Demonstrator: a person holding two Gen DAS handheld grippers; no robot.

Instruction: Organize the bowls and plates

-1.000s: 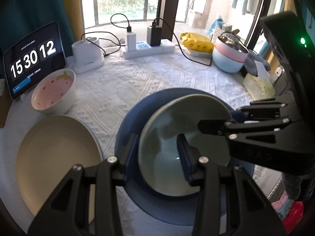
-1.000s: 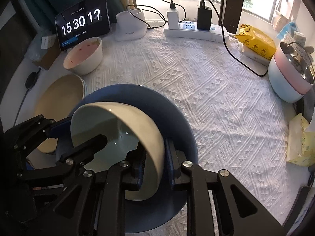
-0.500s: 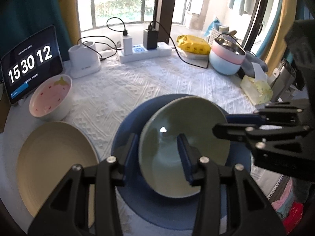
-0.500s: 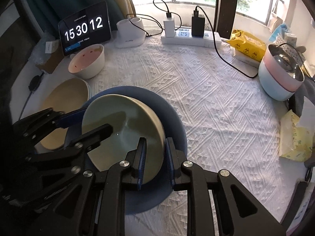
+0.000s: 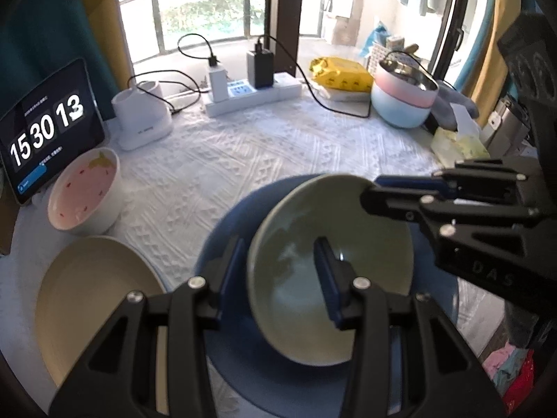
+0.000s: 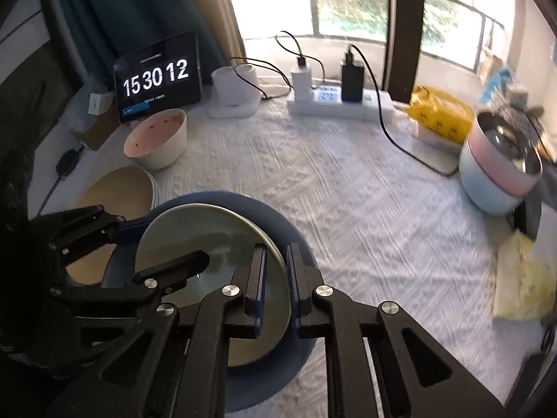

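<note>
The right hand-held gripper, at the lower middle of its own view, is pinching the near rim of the pale green bowl, one pad inside the wall and one outside. The left hand-held gripper straddles the opposite rim, its fingers half spread, one inside and one outside; whether they press on the wall I cannot tell. The bowl sits tilted inside the dark blue plate on the white desk. To do this well, probably keep both holds level so the bowl does not tip, and move gently, as glazed rims slip. The cream plate and pink strawberry bowl wait at the left of that view.
</note>
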